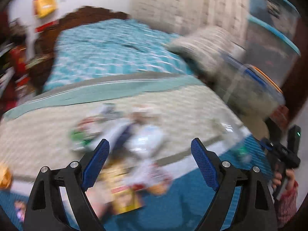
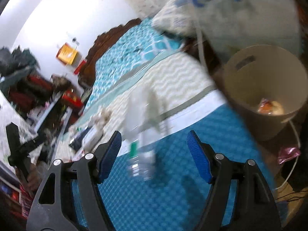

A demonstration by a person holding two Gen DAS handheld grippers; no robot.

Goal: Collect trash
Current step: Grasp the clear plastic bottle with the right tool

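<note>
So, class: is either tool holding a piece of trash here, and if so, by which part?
Nothing is held. The left tool and right tool are both open; the clear bottle between the right tool's fingers looks blurred and ungripped.

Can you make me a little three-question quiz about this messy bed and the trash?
1. True or false: the left gripper is squeezing a wrapper.
2. Where does the bin stand? A) on top of the bed B) beside the bed C) on the shelf by the wall
3. Fill in: in the right wrist view, the blurry plastic bottle lies on the ____ bed cover.

Key
1. False: its jaws stand apart with nothing pinched; the pile of wrappers lies on the bed beyond them.
2. B. Something orange already lies inside it.
3. Blue. The right gripper is open too.
</note>
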